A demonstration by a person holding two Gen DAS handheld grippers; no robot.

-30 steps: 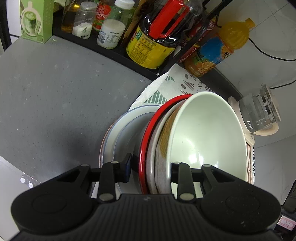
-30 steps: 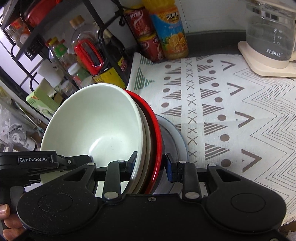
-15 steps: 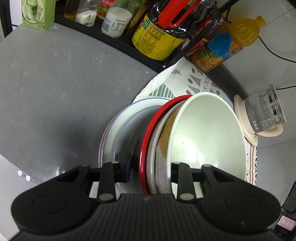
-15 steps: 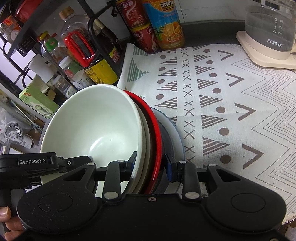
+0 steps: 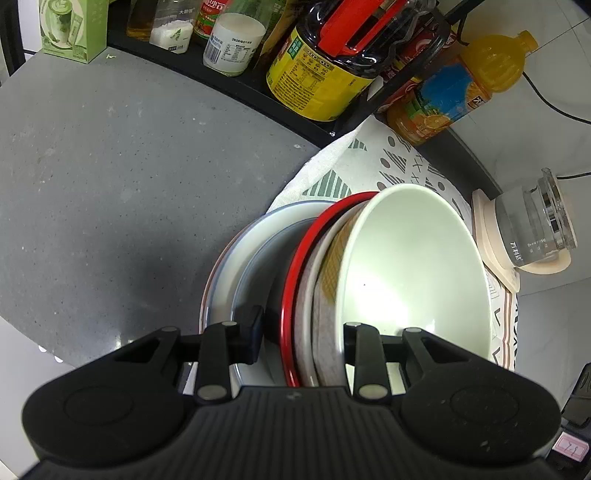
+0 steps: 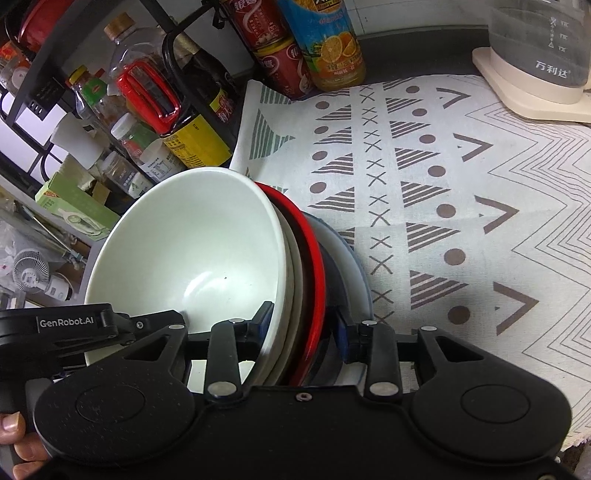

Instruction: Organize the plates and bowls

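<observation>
The right tongs (image 6: 301,325) are opening off the nested stack of white, red-rimmed and grey bowls and plates (image 6: 288,258), while the left tongs (image 5: 301,332) clamp it beside the patterned cloth (image 6: 443,184), so release has likely begun.

A grey speckled counter (image 5: 110,177) ran under a black rack (image 6: 33,74) crowded with bottles: a yellow-labelled jug with a red handle (image 5: 325,74), a white-capped bottle (image 5: 232,44). A green carton (image 5: 70,29) stood at the counter's far edge. An orange juice bottle (image 6: 328,48) and red cans (image 6: 280,62) edged the patterned cloth (image 6: 443,206), beside a glass kettle (image 6: 539,48).
</observation>
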